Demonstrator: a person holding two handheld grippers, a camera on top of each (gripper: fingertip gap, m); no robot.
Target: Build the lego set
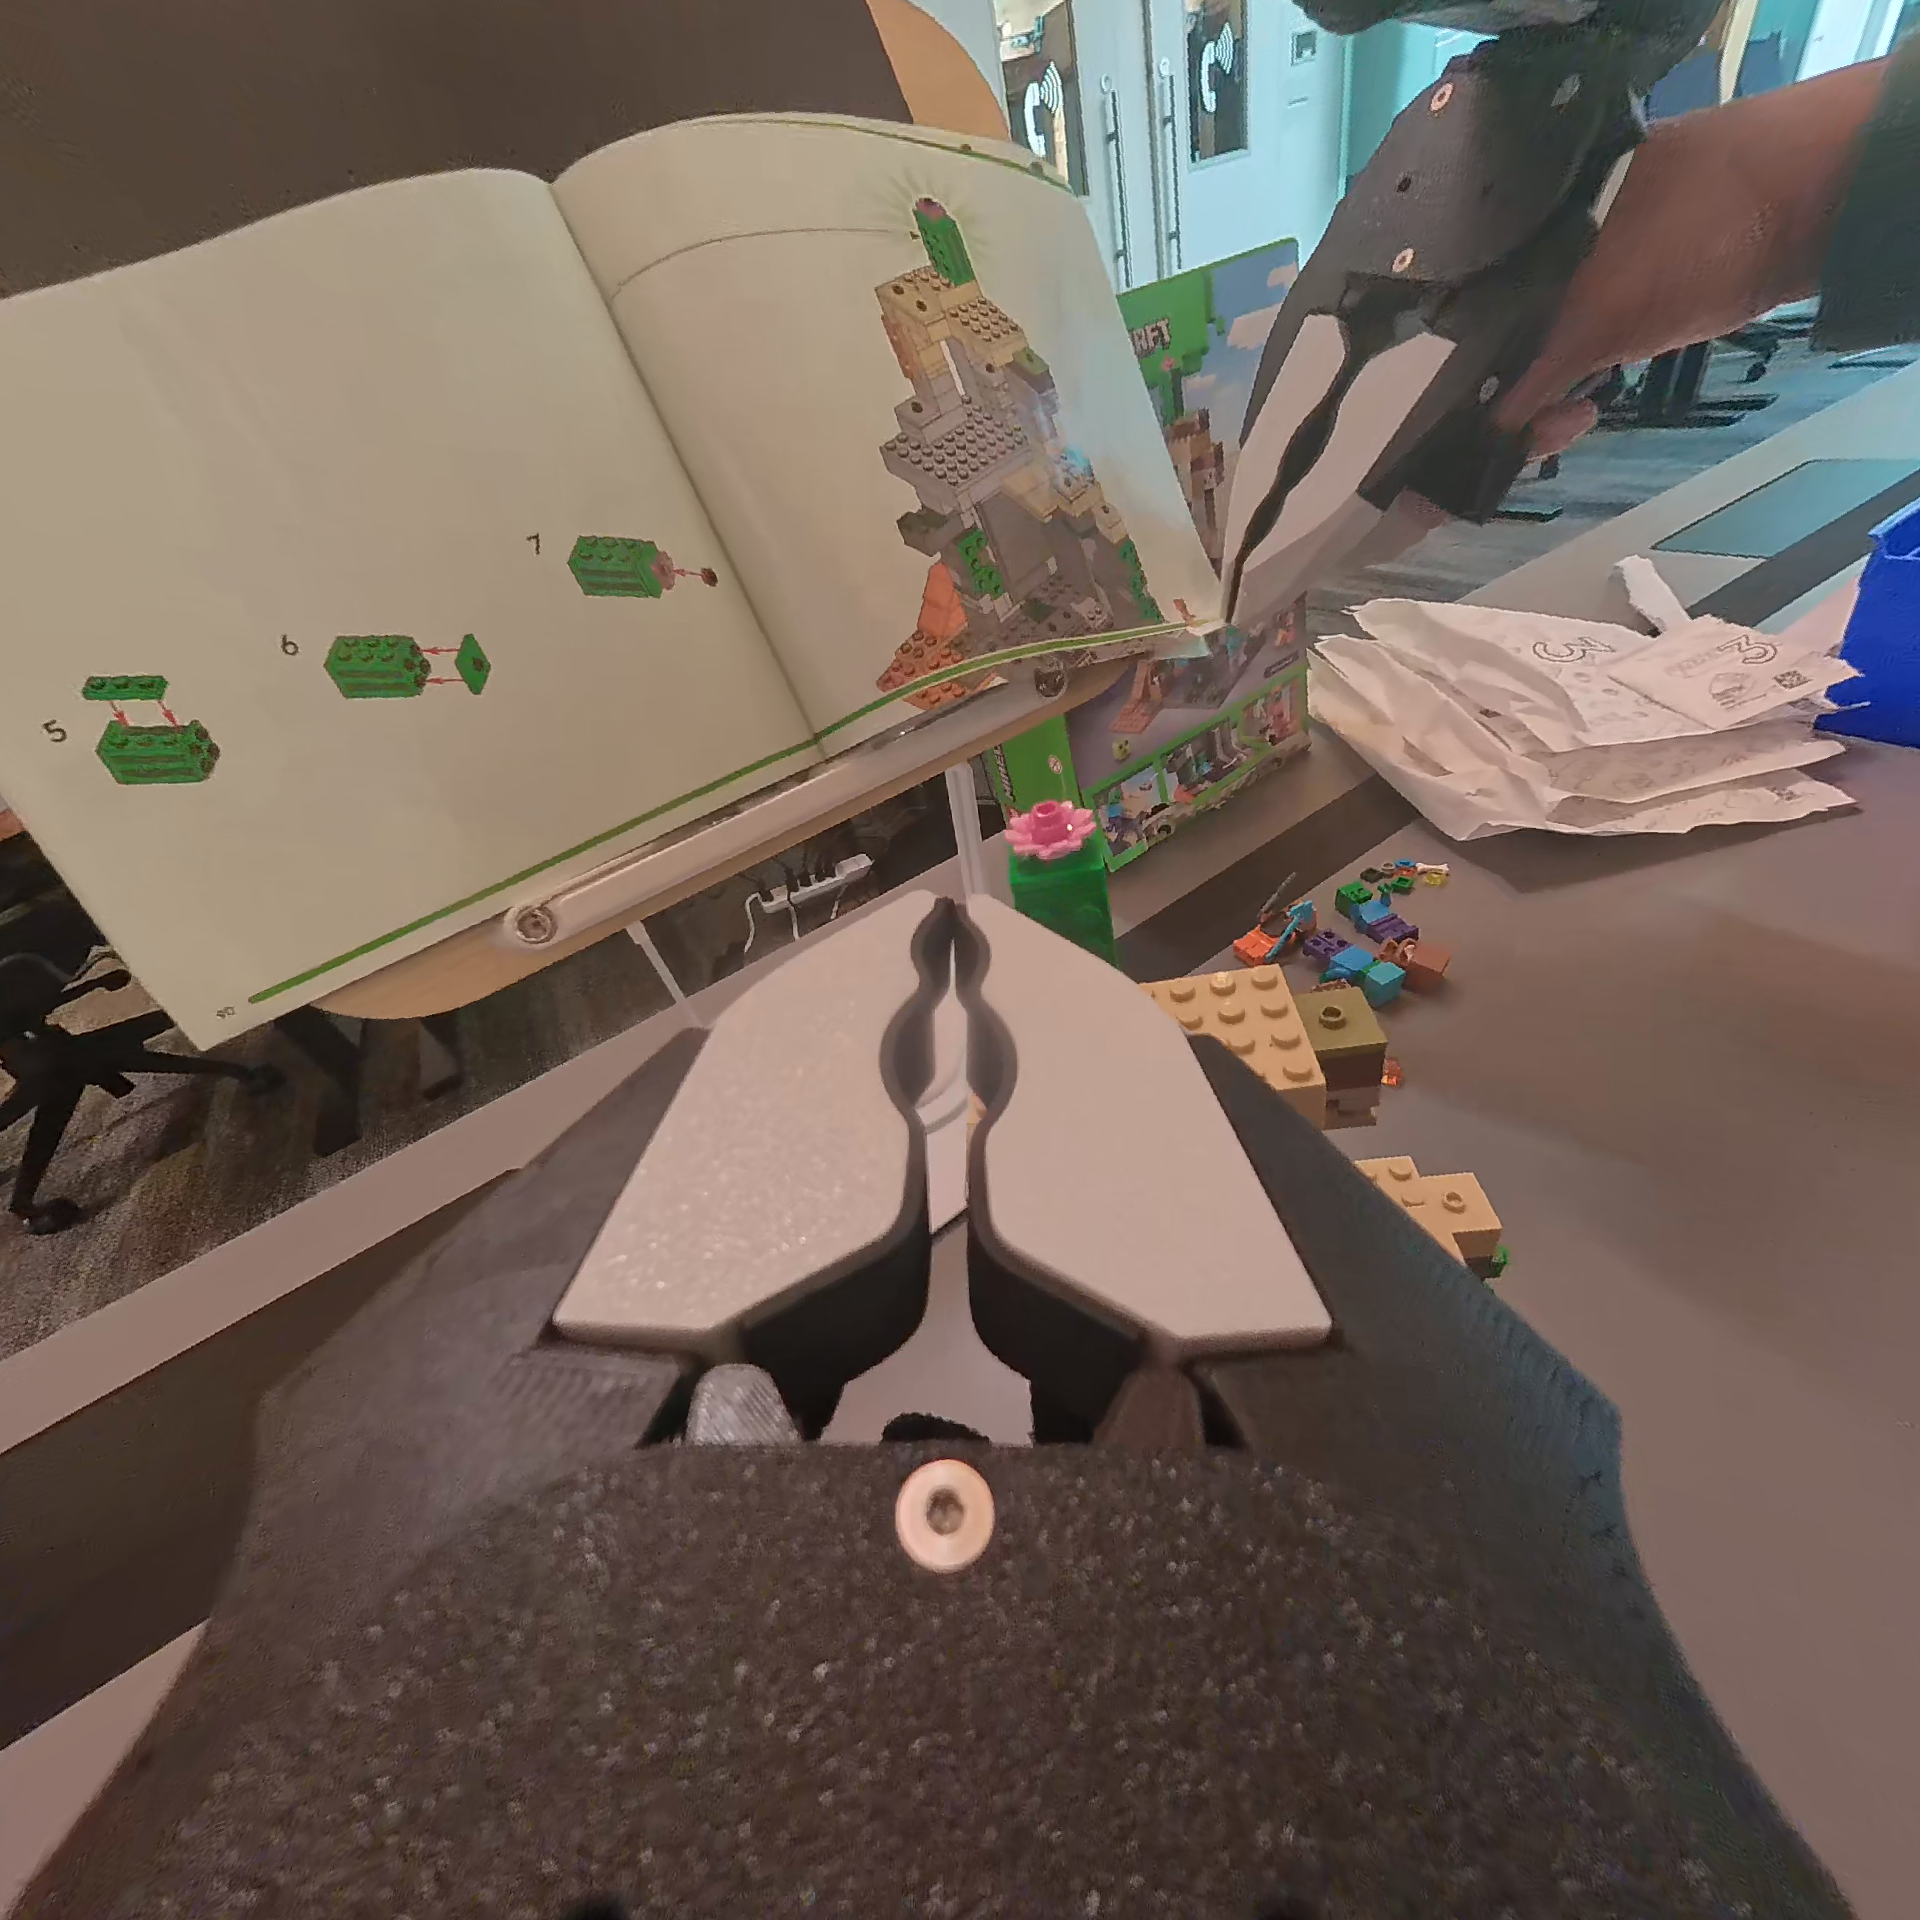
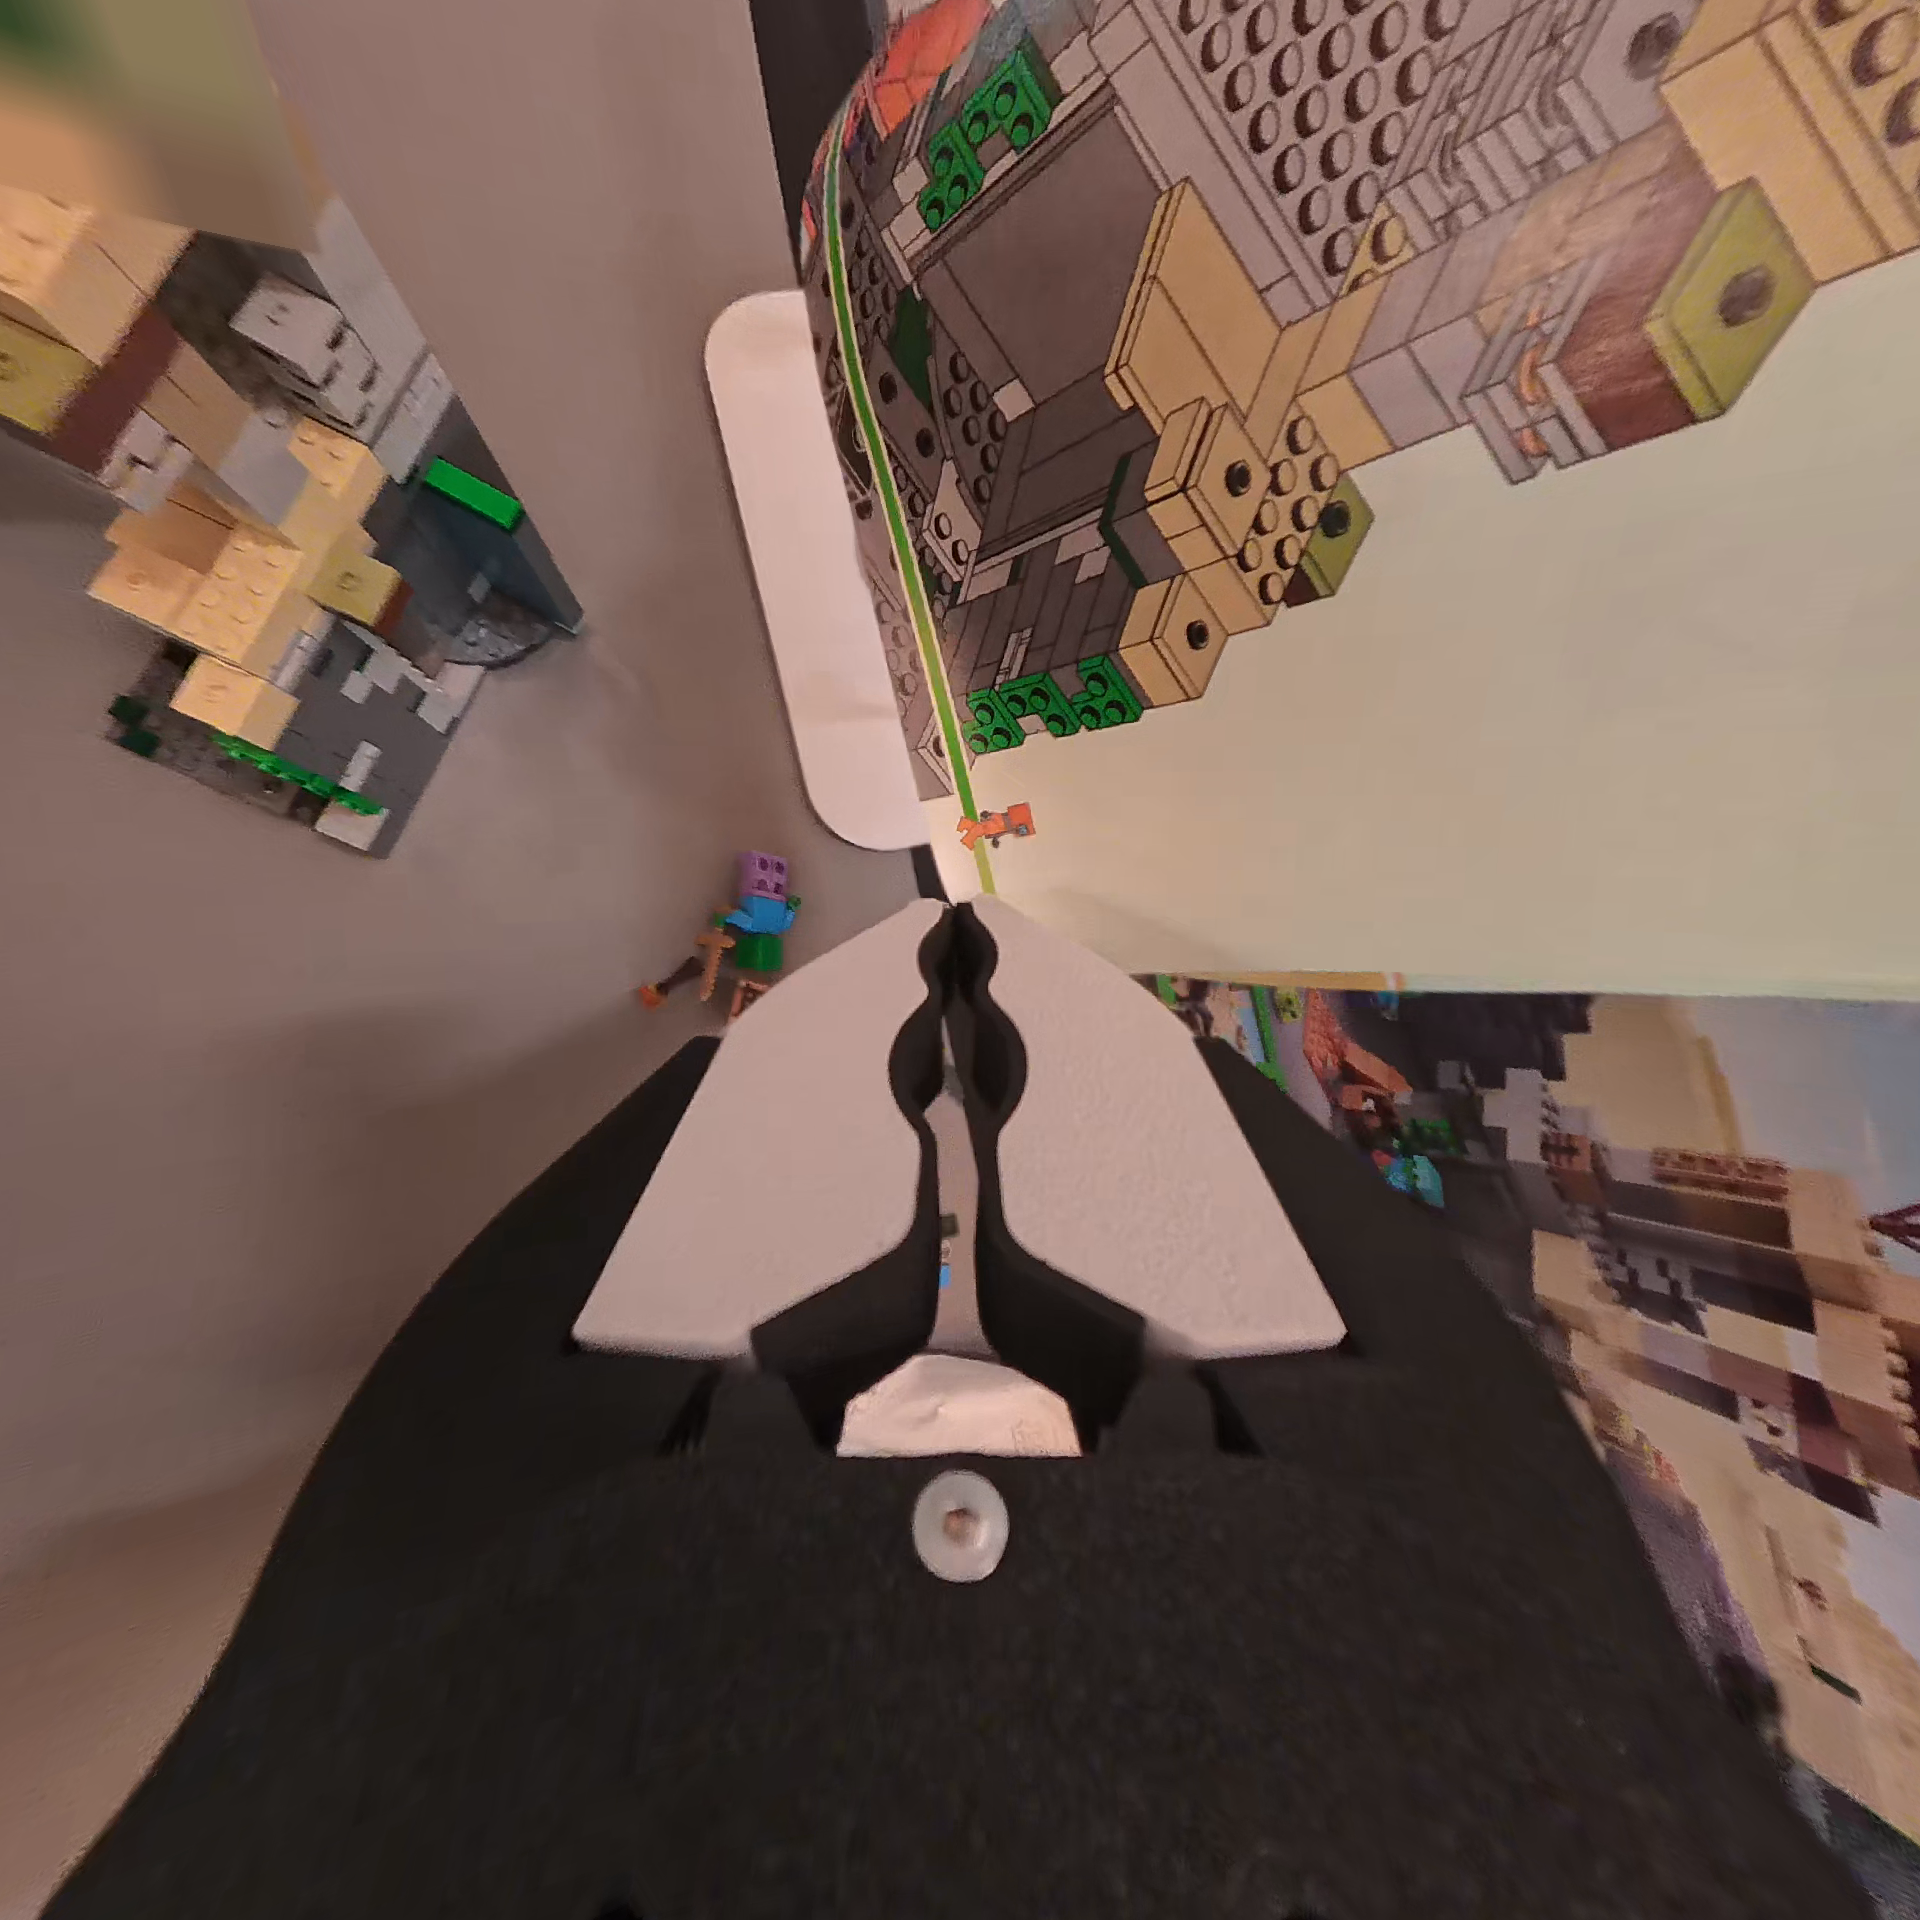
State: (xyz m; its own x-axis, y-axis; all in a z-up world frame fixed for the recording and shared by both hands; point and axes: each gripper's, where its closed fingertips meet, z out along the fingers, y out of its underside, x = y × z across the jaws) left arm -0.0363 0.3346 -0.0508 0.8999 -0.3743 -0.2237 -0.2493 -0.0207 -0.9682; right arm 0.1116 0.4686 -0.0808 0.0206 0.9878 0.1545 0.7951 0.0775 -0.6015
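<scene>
Two tongs closed: your right tongs (image 1: 1231, 613) pinching corner of open paper instruction booklet (image 1: 582, 499) on stand, turning page; left tongs (image 1: 951, 920) together, empty. Tan-grey brick model (image 2: 281, 582) waiting on grey worktop (image 1: 1662, 1039). Next: you're needing gentle pull leftward, avoiding tear.

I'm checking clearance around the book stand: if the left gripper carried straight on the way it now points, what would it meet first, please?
Probably the green cactus piece with its pink flower, just right of the shut left gripper. The stand's white leg is also near that line, and depth is unclear.
</scene>
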